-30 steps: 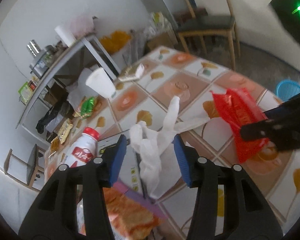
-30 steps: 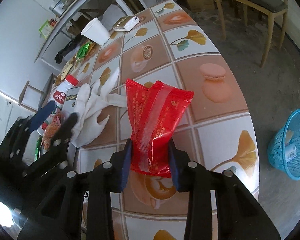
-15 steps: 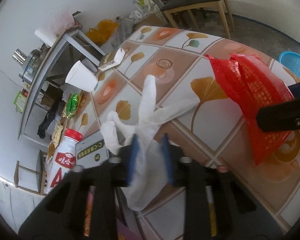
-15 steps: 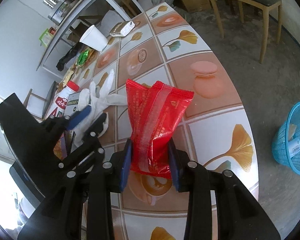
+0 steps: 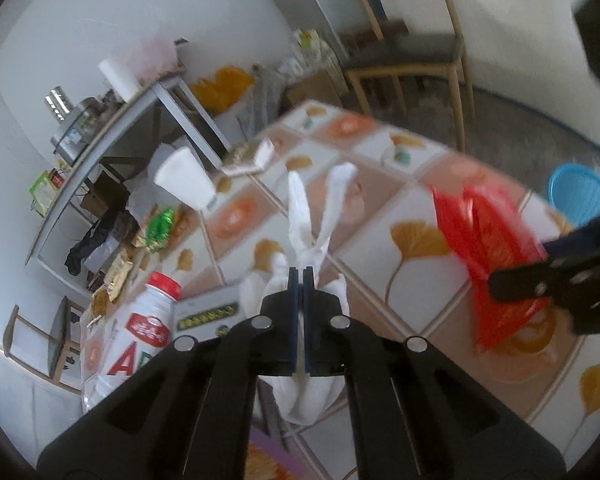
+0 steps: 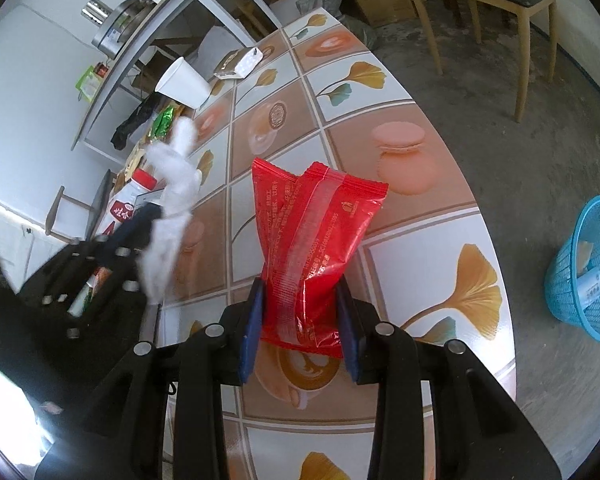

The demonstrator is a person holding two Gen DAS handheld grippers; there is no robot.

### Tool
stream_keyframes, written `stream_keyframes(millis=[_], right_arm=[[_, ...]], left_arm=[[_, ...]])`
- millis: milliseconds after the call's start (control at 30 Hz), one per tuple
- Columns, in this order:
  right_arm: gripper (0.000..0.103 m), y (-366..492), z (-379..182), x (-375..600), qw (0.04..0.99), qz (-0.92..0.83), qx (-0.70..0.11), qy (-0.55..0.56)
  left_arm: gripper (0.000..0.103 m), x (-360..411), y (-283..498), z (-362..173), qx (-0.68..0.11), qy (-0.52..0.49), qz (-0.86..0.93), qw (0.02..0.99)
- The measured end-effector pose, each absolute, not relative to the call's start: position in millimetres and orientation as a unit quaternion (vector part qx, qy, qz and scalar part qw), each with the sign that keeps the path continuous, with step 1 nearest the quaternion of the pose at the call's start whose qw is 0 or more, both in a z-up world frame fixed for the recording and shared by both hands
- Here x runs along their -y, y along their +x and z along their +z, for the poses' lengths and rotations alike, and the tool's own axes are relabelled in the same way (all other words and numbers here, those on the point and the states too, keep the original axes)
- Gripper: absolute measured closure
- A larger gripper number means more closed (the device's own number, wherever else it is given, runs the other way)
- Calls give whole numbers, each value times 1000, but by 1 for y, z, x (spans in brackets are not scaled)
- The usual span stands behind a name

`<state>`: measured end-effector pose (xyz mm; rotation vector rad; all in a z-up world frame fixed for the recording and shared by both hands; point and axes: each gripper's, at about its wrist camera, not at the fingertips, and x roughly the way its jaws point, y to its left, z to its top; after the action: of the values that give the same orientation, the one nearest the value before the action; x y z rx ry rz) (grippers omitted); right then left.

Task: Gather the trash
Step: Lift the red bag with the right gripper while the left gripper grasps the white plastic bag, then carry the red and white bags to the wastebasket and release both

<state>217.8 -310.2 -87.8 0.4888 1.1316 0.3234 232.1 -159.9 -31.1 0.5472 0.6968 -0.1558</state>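
Note:
My left gripper point(image 5: 300, 280) is shut on a white disposable glove point(image 5: 314, 216) and holds it lifted off the patterned table point(image 5: 384, 240); the glove's fingers point away from me. The glove also shows in the right wrist view point(image 6: 172, 196), hanging from the left gripper point(image 6: 140, 220). My right gripper point(image 6: 300, 300) is shut on a red snack wrapper point(image 6: 304, 232) above the table's near right part. The wrapper shows in the left wrist view point(image 5: 488, 248) too. A blue waste basket point(image 6: 588, 272) stands on the floor at the right, with some trash inside.
On the table stand a white paper cup point(image 5: 184, 178), a white bottle with a red cap point(image 5: 148, 320), a small box point(image 5: 208, 312), a white packet point(image 5: 252, 160) and snack wrappers point(image 5: 160, 224). A grey shelf point(image 5: 100, 128) and a wooden chair point(image 5: 412, 48) stand beyond.
My left gripper closed on the white glove and lifted it off the table. My right gripper kept hold of the red wrapper and barely moved.

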Motion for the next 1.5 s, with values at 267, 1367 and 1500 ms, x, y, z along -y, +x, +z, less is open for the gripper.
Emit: stream_keyframes(millis=[267,1367,1500], right_arm=[[70,217,-87,313,804,145,-524,241],[72,195,-16,335,838,147,-456,260],[72,188,-8,338,842,147,-450,257]], left_arm=[[103,149,216,13,-286,224,-79,928],[103,141,161,90,-173,170,-79,967],[103,144,155,97,-164,169,-80,969]])
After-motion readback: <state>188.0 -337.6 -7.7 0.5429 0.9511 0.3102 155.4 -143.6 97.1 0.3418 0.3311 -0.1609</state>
